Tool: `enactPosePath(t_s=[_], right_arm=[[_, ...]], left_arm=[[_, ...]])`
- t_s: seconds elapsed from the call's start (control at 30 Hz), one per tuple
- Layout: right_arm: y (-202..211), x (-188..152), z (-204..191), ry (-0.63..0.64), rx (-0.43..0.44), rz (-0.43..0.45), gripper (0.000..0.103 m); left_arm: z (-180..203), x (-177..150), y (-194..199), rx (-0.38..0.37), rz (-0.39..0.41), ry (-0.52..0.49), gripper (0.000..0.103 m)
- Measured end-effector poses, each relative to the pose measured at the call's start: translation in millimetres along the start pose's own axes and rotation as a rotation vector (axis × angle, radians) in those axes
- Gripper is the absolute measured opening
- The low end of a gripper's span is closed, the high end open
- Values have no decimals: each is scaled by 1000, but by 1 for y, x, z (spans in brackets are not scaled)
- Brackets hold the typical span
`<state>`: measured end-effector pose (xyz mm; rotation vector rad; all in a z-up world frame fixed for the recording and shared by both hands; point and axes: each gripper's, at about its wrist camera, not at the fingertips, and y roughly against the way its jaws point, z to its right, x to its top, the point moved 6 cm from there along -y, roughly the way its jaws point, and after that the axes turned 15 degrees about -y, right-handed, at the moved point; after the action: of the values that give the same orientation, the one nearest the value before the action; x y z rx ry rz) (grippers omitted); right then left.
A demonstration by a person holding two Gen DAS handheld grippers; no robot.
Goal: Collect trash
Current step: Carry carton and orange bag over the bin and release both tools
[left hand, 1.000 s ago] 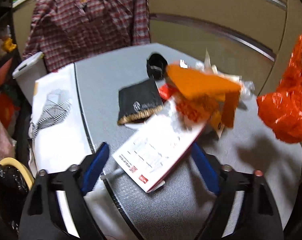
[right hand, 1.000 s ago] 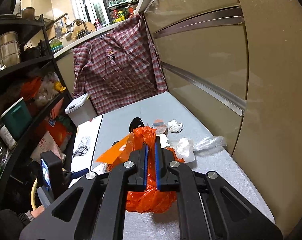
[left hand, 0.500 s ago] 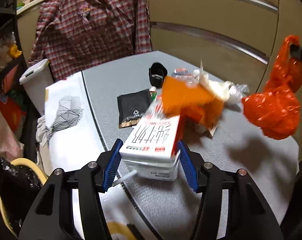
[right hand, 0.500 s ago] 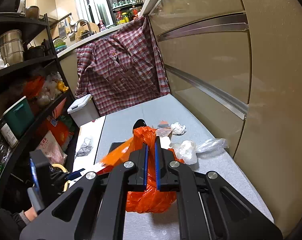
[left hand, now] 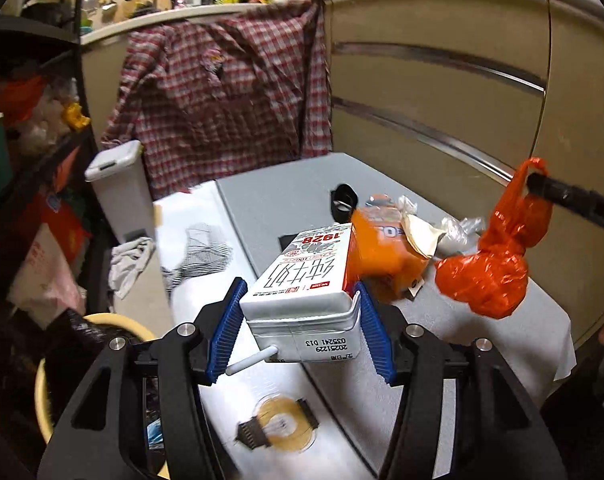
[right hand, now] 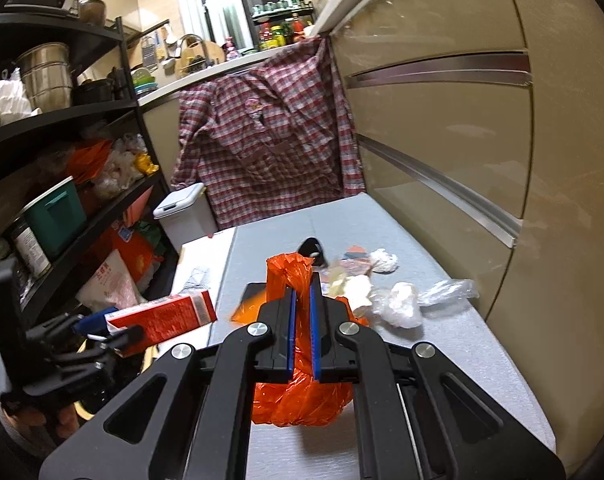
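My left gripper (left hand: pixel 299 308) is shut on a white and red milk carton (left hand: pixel 308 276) with a straw, held above the table's left edge; it also shows in the right wrist view (right hand: pixel 161 316). My right gripper (right hand: pixel 302 304) is shut on the knotted neck of an orange plastic bag (right hand: pixel 297 396), which hangs above the grey table (right hand: pixel 442 360); the bag also shows in the left wrist view (left hand: pixel 490 276). An orange wrapper (left hand: pixel 386 248), crumpled white tissues (right hand: pixel 398 304) and clear plastic (right hand: pixel 450 290) lie on the table.
A checked shirt (right hand: pixel 265 152) hangs at the far end. A white lidded bin (left hand: pixel 119 192) and cluttered shelves (right hand: pixel 61 184) stand left. A black item (left hand: pixel 342 200) lies on the table. White paper (left hand: pixel 193 248) covers the left strip. A yellow bucket rim (left hand: pixel 45 360) sits low left.
My left gripper has closed on the milk carton and lifted it back toward the table's left edge. My right gripper still holds the orange bag, barely moved.
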<state>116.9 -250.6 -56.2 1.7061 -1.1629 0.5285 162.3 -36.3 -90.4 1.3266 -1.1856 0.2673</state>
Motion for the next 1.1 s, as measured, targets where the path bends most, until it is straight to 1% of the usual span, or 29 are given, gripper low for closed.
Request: enactPosePath(t_s=[0.27,0.53,0.77,0.97,1.1], right_arm=[[9,-5,-39,48,69,-1,6],[11,-16,-94,121,137,-19,6],[-2,-44,-153,206,194,-78,6],[-18,-71,-202,264,242,-126,6],[-29,-87,-233,288,268,-153,6]], left_arm=[[-37,-5,46,97,-15,43,55],[-72,-17,86,193,-45,89,55],[-106,-42,107,275,-75,159,55],[-142,-71,115,355,-128,196,55],[-167,-86,124,381,-143,249,55]])
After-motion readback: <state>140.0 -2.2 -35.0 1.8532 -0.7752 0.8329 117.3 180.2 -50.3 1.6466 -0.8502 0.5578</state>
